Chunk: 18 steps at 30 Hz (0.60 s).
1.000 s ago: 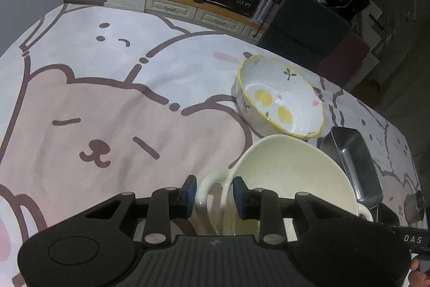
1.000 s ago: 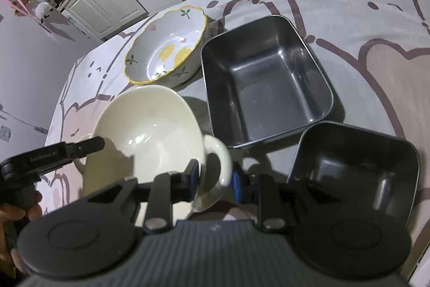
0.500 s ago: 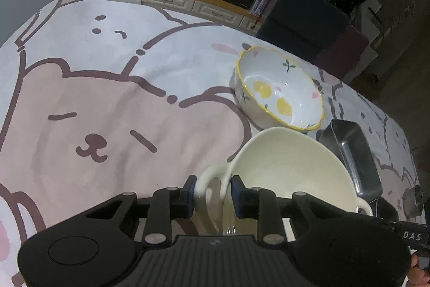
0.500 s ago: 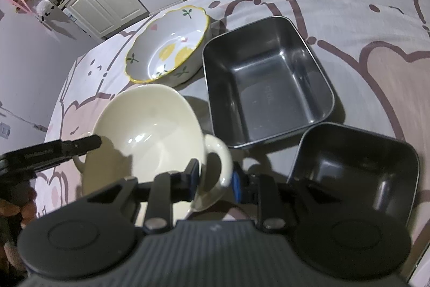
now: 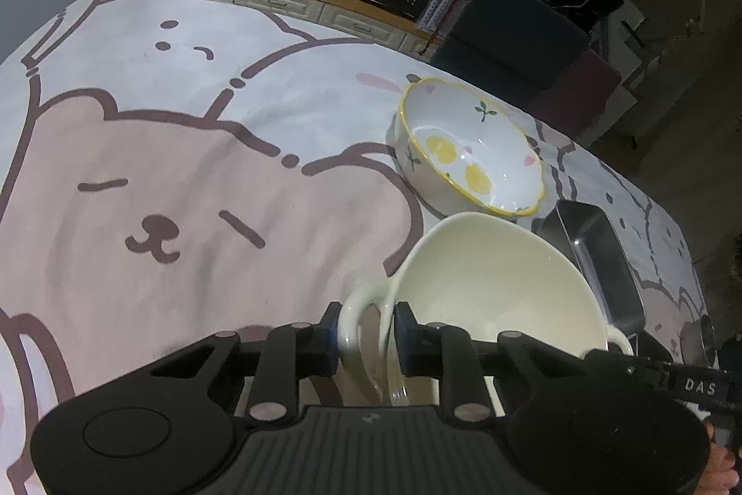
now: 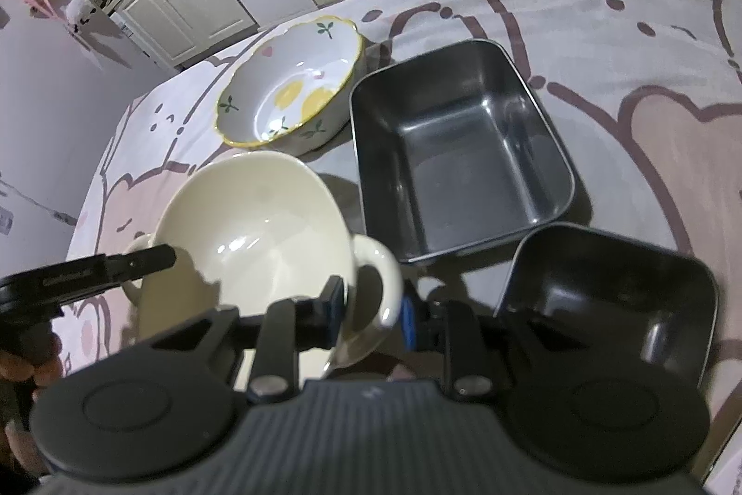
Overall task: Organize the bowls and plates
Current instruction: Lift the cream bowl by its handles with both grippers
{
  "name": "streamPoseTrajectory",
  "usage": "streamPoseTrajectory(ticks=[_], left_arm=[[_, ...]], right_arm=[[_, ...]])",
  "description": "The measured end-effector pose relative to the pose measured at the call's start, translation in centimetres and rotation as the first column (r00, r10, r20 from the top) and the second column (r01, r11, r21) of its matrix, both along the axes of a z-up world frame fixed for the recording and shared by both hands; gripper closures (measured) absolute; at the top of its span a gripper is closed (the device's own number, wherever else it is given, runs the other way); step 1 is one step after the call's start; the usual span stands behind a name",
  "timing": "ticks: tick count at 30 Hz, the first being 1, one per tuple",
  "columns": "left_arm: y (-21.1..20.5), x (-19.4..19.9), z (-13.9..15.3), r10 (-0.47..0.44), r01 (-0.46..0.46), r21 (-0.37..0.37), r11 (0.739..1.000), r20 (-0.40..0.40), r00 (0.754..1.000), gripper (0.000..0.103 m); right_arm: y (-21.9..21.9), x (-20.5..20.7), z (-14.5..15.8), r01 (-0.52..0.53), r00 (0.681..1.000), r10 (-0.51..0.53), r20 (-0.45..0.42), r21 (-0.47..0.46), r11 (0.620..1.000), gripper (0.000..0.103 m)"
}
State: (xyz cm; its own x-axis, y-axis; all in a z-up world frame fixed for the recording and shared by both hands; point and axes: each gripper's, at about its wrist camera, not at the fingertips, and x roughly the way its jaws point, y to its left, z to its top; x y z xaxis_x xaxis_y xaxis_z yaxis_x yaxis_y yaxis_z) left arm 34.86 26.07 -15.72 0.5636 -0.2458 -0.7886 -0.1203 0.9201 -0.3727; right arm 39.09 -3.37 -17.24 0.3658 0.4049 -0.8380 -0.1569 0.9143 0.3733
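Cream ceramic bowl with two loop handles sits on the bear-print tablecloth, one handle in each claw. Left gripper has its jaws closing around the bowl's left handle, pads right at the loop. Right gripper pinches the other handle, blue pads against its sides. White scalloped bowl with yellow rim and lemon print stands just behind the cream bowl. Rectangular steel tray lies just right of both bowls; square black dish sits near the tray's front corner. Fingers of a hand grip the left tool.
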Motion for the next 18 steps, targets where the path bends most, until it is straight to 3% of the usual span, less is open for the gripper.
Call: streamPoseTrajectory(ticks=[18], left_arm=[[-0.9, -3.1, -0.1, -0.04, 0.04, 0.008, 0.999, -0.045, 0.998, 0.08]], right_arm=[[0.0, -0.8, 1.1, -0.073, 0.996, 0.076, 0.053, -0.052, 0.996, 0.074]])
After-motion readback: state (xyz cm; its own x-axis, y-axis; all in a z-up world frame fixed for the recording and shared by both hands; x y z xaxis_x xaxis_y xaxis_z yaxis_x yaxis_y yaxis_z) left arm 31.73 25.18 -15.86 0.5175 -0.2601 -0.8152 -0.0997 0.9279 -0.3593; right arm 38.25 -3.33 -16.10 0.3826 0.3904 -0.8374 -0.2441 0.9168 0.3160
